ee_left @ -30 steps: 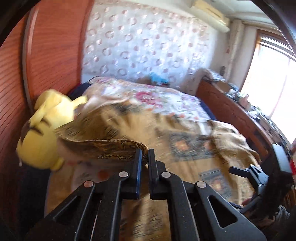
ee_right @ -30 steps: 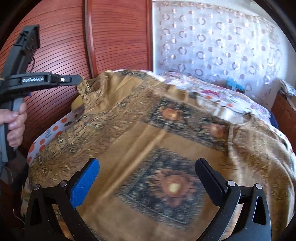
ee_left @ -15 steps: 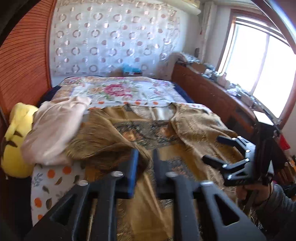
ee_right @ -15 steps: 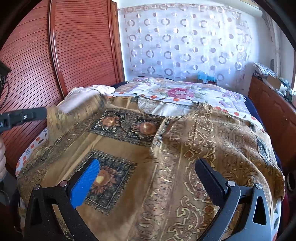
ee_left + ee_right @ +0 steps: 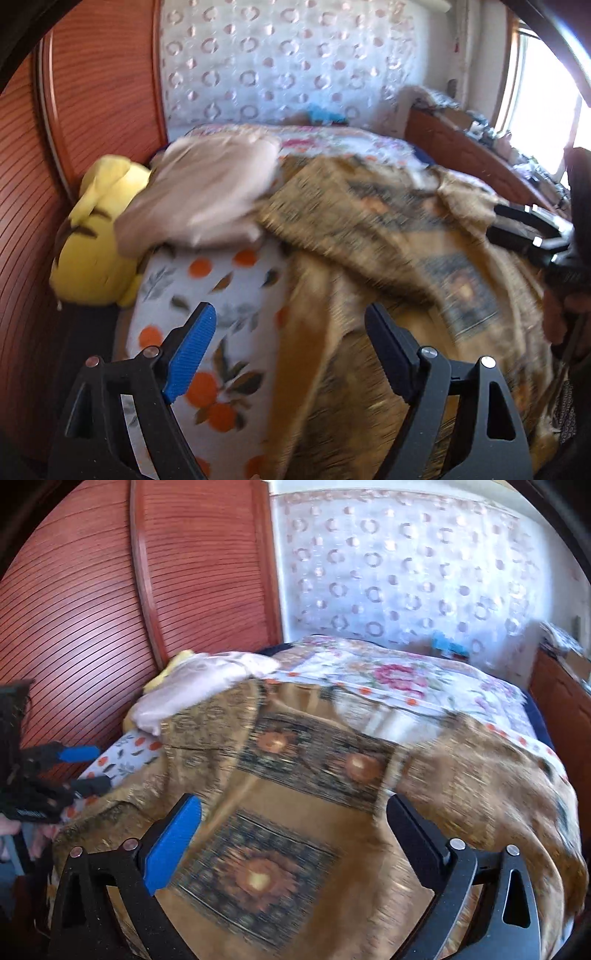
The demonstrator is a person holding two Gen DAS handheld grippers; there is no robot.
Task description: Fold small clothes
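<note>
Brown patterned garment (image 5: 295, 812) lies spread on the bed (image 5: 424, 686), one sleeve folded inward. Left tool (image 5: 286, 347) is opening with nothing between its jaws, probably to release the sleeve. Right tool (image 5: 291, 838) hovers wide, closing slightly, empty.

Home bedroom: bed (image 5: 461, 698) with floral bedding, curtain (image 5: 406, 565) at 12 o'clock, yellow plush toy (image 5: 92, 236) at 9 o'clock.

left gripper (image 5: 288, 339) opening, right gripper (image 5: 295, 834) closing
</note>
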